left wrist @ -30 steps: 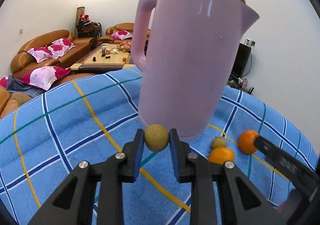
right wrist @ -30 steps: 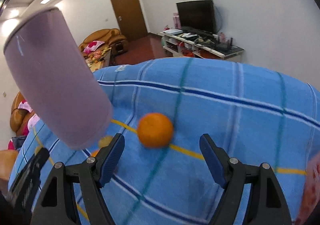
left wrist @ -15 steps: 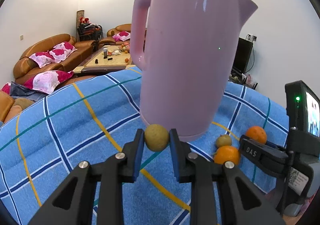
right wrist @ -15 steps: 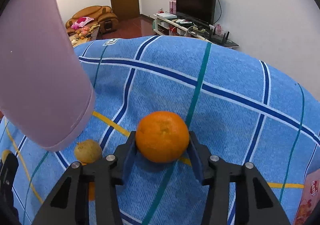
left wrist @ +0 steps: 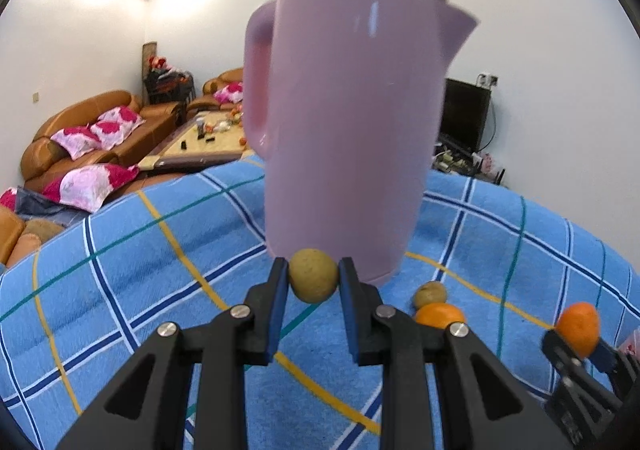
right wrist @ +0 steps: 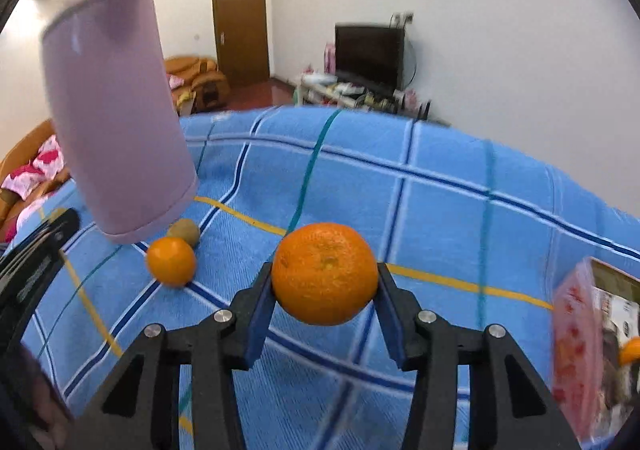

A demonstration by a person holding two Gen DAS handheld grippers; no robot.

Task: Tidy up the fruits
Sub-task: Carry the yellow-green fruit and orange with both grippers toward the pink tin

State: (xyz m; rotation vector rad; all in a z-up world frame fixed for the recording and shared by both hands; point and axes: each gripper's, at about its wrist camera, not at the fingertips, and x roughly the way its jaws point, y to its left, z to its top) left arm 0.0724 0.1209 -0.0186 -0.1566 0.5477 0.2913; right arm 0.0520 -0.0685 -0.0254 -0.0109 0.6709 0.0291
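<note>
We record a blue checked cloth (left wrist: 120,274) covering the work surface, crossed by dark blue, teal and yellow lines. On it stands a pink kettle (left wrist: 348,121), upright, lid on, handle to the left in the left wrist view. In our left gripper (left wrist: 313,282) we hold a small brownish-green fruit (left wrist: 313,281), clamped between both blue pads directly in front of the kettle's base; we cannot tell whether it clears the cloth. In our right gripper (right wrist: 325,286) we hold a large orange (right wrist: 325,273), pinched at its sides between both pads and apparently raised off the cloth. Two fruits lie loose on the cloth beside the kettle's base: a smaller orange (right wrist: 171,261) and, touching or just behind it, a second brownish-green fruit (right wrist: 184,232). At the right edge of the right wrist view we note a blurred pink-and-red package (right wrist: 576,338); its contents are not legible.
</note>
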